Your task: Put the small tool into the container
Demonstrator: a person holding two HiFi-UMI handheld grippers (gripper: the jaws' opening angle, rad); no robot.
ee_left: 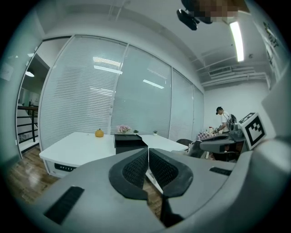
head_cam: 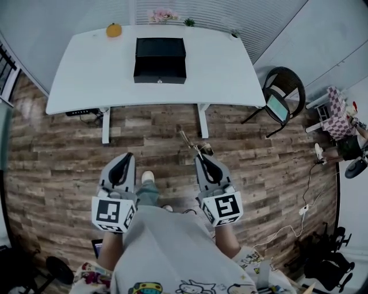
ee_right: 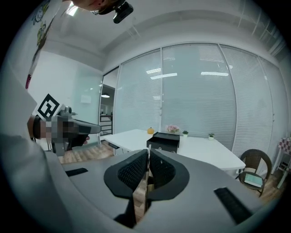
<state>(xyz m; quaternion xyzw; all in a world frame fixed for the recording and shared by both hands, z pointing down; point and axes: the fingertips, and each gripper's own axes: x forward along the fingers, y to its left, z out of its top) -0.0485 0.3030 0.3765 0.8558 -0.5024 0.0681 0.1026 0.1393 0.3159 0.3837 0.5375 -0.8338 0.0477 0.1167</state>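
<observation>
A wood-plank floor [head_cam: 57, 149] fills most of the head view, and the person stands on it well back from a wide white worktop [head_cam: 86, 80]. A dark chair [head_cam: 282, 95] stands off the worktop's right end. The container [head_cam: 160, 60], a black box, sits near the middle of the worktop, with nothing visible in it from here.

Both arms are bent and held low in front of the person's body. The marker cubes sit close to the torso and both sets of jaws point forward toward the worktop. The two grippers are level with each other and apart, one on each side of the person's legs.

The left gripper [head_cam: 126, 156] is over the floor. In the left gripper view [ee_left: 148, 151] its jaws are pressed together with nothing between them.

The right gripper [head_cam: 199, 158] has its jaws pinching the small tool [head_cam: 188, 142]. In the head view the tool sticks out ahead of the jaws as a thin pale rod, slanting forward and to the left over the floor, well short of the worktop and the container. In the right gripper view [ee_right: 148, 154] it shows as a narrow flat strip [ee_right: 142, 191] clamped between the ribbed pads. It is too slim to say what kind of tool it is.

A small orange ball [head_cam: 114, 30] and a bunch of pink flowers [head_cam: 163, 15] sit along the worktop's far edge, behind the container.
</observation>
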